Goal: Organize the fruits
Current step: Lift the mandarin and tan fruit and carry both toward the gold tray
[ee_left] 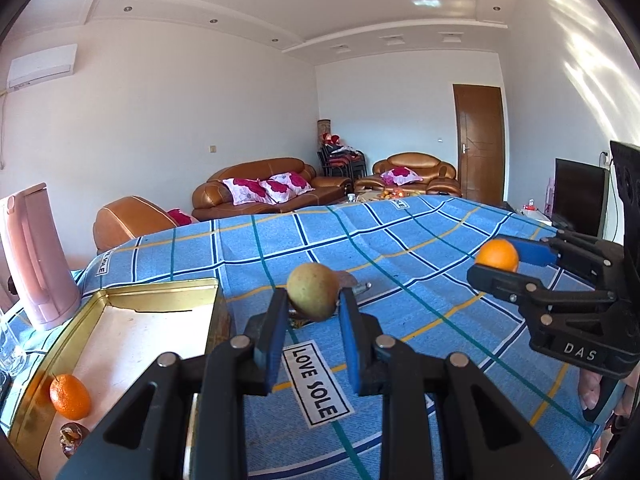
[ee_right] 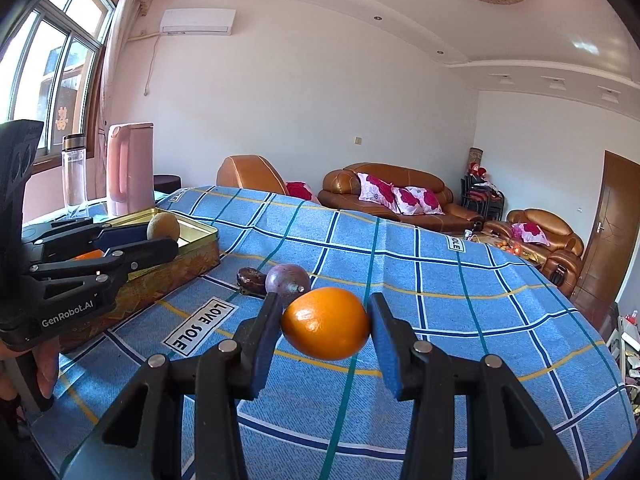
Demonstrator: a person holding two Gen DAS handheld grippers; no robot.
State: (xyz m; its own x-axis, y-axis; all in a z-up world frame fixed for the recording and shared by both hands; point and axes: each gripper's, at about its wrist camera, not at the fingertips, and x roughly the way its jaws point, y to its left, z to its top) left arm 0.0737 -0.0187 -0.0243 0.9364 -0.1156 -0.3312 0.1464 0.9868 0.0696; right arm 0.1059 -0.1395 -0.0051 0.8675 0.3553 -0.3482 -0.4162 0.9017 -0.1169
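My left gripper (ee_left: 313,300) is shut on a yellow-green pear (ee_left: 314,291) and holds it above the blue checked cloth, just right of the gold tin box (ee_left: 160,292). One orange (ee_left: 70,396) lies in the tin. My right gripper (ee_right: 326,322) is shut on a second orange (ee_right: 326,323), held above the cloth; it also shows in the left wrist view (ee_left: 497,255). A purple passion fruit (ee_right: 287,283) and a dark brown fruit (ee_right: 251,280) lie on the cloth beyond it. The left gripper with the pear (ee_right: 163,226) shows over the tin (ee_right: 192,248).
A pink kettle (ee_left: 36,256) stands behind the tin at the table's left, with a clear bottle (ee_right: 74,176) beside it. Clear glasses (ee_left: 10,348) stand at the left edge. The cloth (ee_left: 400,280) covers the table; sofas stand beyond its far edge.
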